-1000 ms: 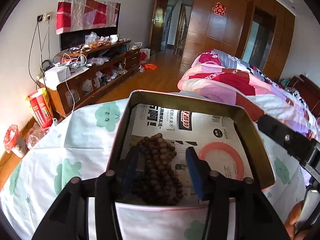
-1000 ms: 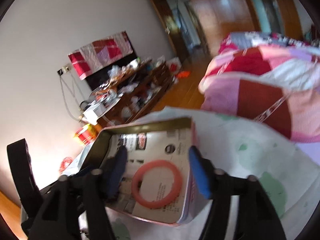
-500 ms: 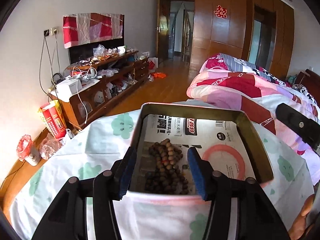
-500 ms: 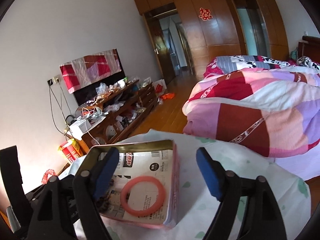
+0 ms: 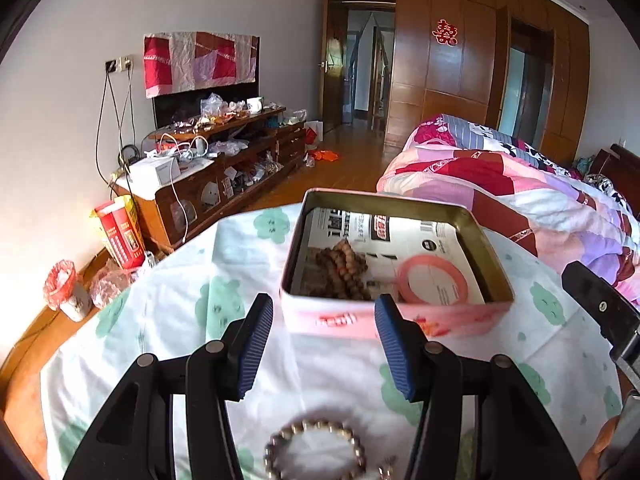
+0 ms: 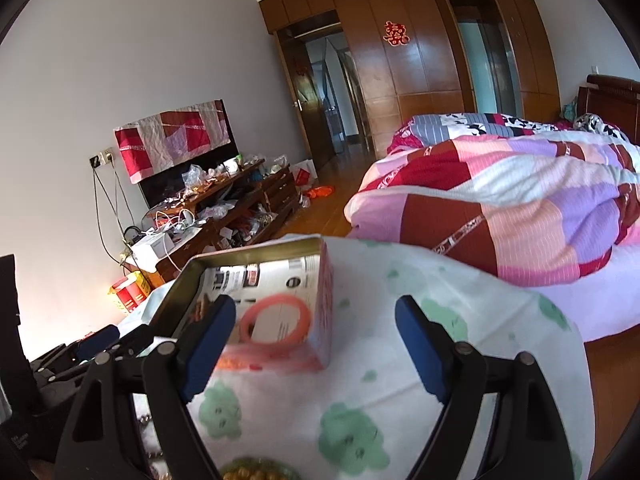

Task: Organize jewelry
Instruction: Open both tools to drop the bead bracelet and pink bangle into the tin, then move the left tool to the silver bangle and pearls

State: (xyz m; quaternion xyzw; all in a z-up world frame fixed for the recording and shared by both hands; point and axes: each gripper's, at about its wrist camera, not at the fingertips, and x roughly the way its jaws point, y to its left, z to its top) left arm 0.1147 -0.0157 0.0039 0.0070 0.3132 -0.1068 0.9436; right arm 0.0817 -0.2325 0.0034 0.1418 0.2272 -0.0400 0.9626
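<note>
A pink tin box (image 5: 400,322) stands open on the cloth-covered table (image 5: 180,312). It holds a brown bead string (image 5: 344,272) and a pink bangle (image 5: 434,282). My left gripper (image 5: 320,344) is open and empty, just in front of the box. A grey bead bracelet (image 5: 316,454) lies on the cloth below its fingers. My right gripper (image 6: 316,350) is open and empty, right of the box (image 6: 320,320), with the bangle (image 6: 276,324) seen past its left finger. Yellow beads (image 6: 256,472) lie at the bottom edge.
The table cloth (image 6: 400,360) is white with green prints. A bed with a pink and red quilt (image 6: 500,208) lies to the right. A cluttered TV stand (image 5: 224,172) lines the left wall. The table edge drops to a wooden floor (image 5: 340,172).
Both grippers have pulled back from the box. The left one left the brown bead string inside it. The grey bracelet has come into view below the left fingers.
</note>
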